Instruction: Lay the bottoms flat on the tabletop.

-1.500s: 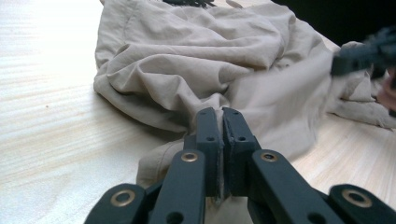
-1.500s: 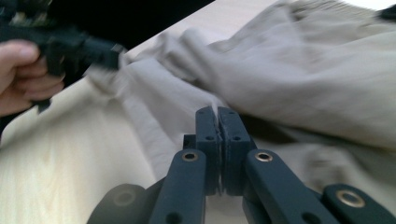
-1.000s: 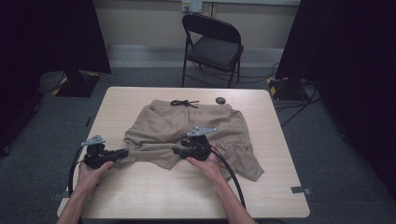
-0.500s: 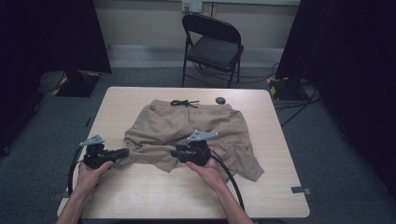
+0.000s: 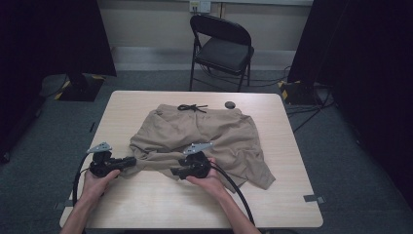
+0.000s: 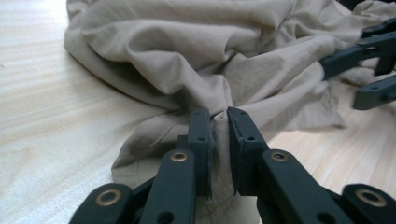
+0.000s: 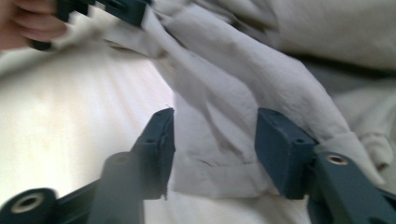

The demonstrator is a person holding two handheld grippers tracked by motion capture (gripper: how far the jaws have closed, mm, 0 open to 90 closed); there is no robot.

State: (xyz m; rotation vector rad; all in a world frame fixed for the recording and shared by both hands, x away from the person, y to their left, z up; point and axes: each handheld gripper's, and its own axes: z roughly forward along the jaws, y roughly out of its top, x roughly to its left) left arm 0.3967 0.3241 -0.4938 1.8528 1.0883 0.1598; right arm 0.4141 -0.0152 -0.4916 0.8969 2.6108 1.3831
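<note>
Since the earlier frame the right gripper [image 5: 173, 172] has slid left and dropped toward the near hem, its jaws closing and then opening again; they now stand apart around a fold without pinching it. The left gripper [image 5: 132, 161] is clamped on the shorts [image 5: 204, 136], which lie mid-bench, waistband toward the far edge. Judged step: securing the second hem grip; next, close on that fold.

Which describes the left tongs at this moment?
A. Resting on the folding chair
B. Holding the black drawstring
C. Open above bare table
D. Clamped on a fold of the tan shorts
D: in the left gripper view the left tongs have a bunched fold of the tan shorts pinched tight between their jaws, at the near left edge of the garment on the table.
</note>
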